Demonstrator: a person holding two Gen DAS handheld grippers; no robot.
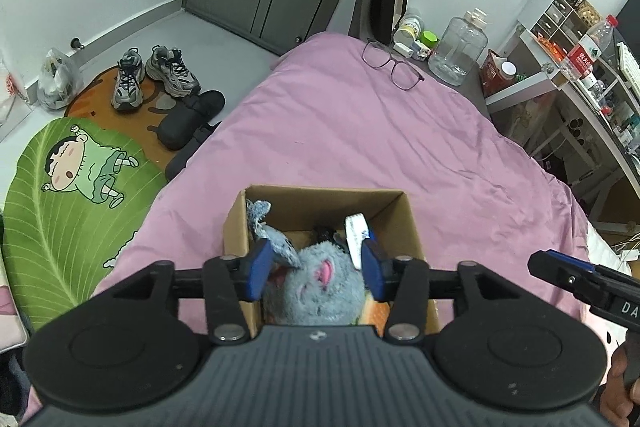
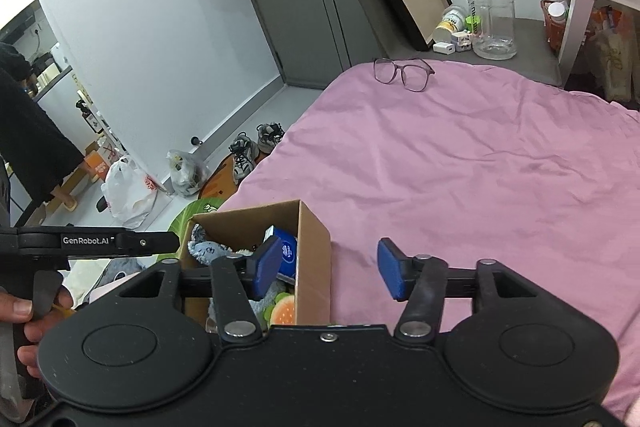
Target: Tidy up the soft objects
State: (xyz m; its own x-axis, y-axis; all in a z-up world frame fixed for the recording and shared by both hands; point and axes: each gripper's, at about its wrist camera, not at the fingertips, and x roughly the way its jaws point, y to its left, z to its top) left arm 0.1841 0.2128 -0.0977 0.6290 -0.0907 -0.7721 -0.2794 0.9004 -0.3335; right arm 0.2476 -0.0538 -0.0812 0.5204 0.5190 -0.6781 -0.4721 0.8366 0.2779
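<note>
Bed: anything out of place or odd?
Glasses lie loose on the pink cover near the far end, a hard thing alone on an otherwise bare bed. The box is upright; its plush sits high, above the near rim. Nothing looks spilled or torn.

A brown cardboard box [image 1: 404, 223] is set open-topped on the pink bedspread. Inside, a grey plush [image 1: 320, 283] with a pink nose is seen face up, beside a blue-and-white pack [image 2: 287, 251] and a burger toy [image 2: 283, 311].
</note>
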